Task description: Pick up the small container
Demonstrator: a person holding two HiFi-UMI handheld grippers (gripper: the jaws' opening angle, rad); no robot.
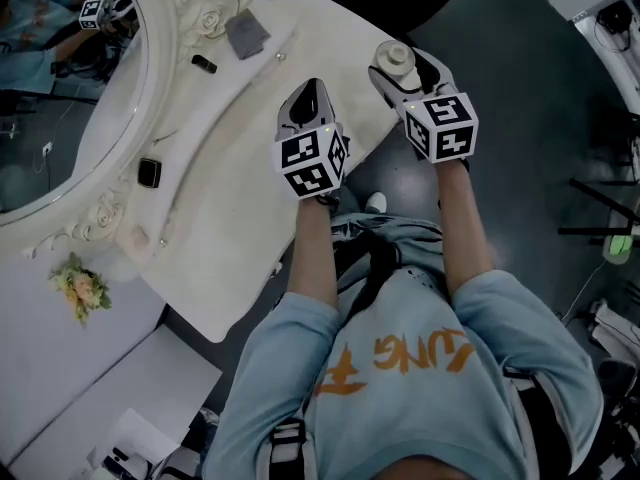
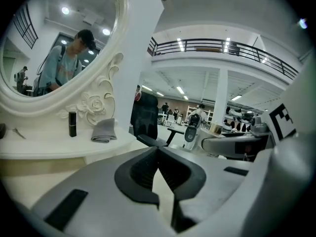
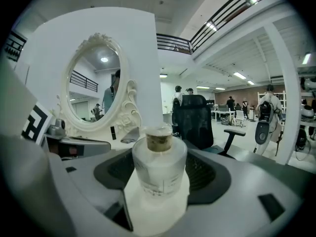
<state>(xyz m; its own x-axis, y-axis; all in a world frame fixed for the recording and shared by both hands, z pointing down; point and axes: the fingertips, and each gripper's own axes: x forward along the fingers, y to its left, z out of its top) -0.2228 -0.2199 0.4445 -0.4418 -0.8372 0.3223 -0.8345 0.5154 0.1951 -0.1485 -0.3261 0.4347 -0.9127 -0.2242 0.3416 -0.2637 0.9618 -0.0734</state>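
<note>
The small container [image 1: 394, 56] is a frosted bottle with a cork-coloured top, standing near the right edge of the white vanity table [image 1: 230, 238]. My right gripper [image 1: 398, 70] is shut on it. In the right gripper view the container [image 3: 159, 167] fills the gap between the dark pads [image 3: 210, 174], with pale tabletop under it. My left gripper [image 1: 310, 90] hovers over the table just left of the right one. It is shut and holds nothing, and in the left gripper view its tips [image 2: 158, 152] meet.
An oval mirror [image 1: 60, 98] in an ornate white frame lies at the left. A black tube [image 1: 204, 64], a grey cloth [image 1: 246, 34] and a small black object [image 1: 149, 172] lie on the table. Pale flowers [image 1: 80, 286] lie at the lower left. A black chair [image 2: 144, 115] stands beyond the table.
</note>
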